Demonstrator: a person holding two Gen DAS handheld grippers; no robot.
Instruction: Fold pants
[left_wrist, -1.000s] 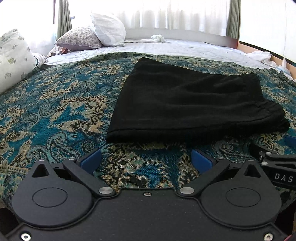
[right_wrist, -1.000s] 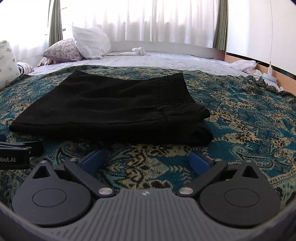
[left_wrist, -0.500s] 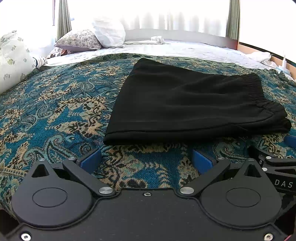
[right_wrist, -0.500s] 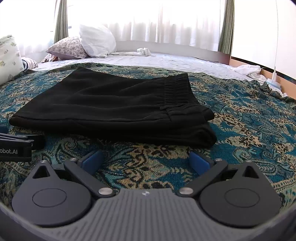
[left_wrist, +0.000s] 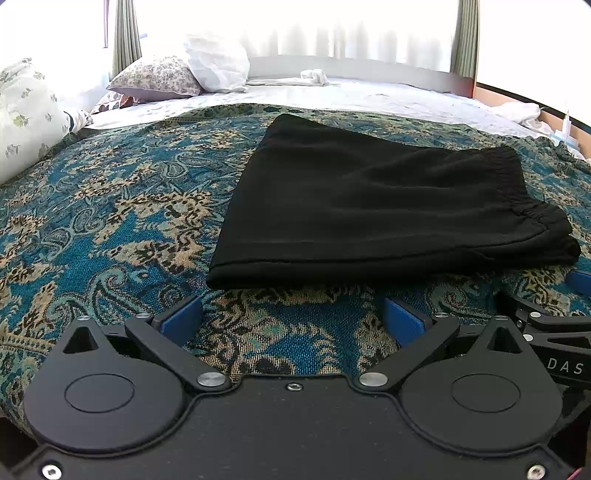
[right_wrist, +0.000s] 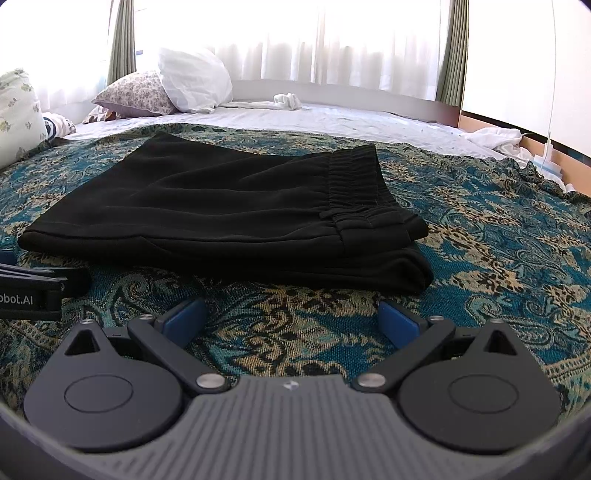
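The bed (left_wrist: 369, 98) fills the room ahead, its white sheet bare at the far end under bright curtains (right_wrist: 332, 40), and a teal, tan and black patterned bedspread (left_wrist: 110, 221) covers the near half. On that bedspread lie the black pants (left_wrist: 369, 206), folded into a flat, roughly square stack with the elastic waistband (right_wrist: 354, 177) on the right-hand side and a long folded edge facing the grippers. From the left wrist view the stack sits from about 12 to 2 o'clock; from the right wrist view it sits from about 10 to 12 o'clock. At 10 o'clock near the headboard rest a floral pillow (left_wrist: 155, 77) and a white pillow (left_wrist: 218, 62) leaning against each other, with another pale flowered cushion (left_wrist: 22, 110) at 9 o'clock at the edge. A small white cloth (right_wrist: 286, 100) lies crumpled on the sheet at 12 o'clock, and more white fabric (right_wrist: 496, 138) is bunched at 2 o'clock. The left gripper (left_wrist: 291, 317) hovers low over the bedspread just short of the pants' near edge, its blue-padded fingers (left_wrist: 181, 319) spread wide and holding nothing. The right gripper (right_wrist: 291, 319) sits beside it, just short of the pants, fingers (right_wrist: 397, 321) likewise spread wide and empty.
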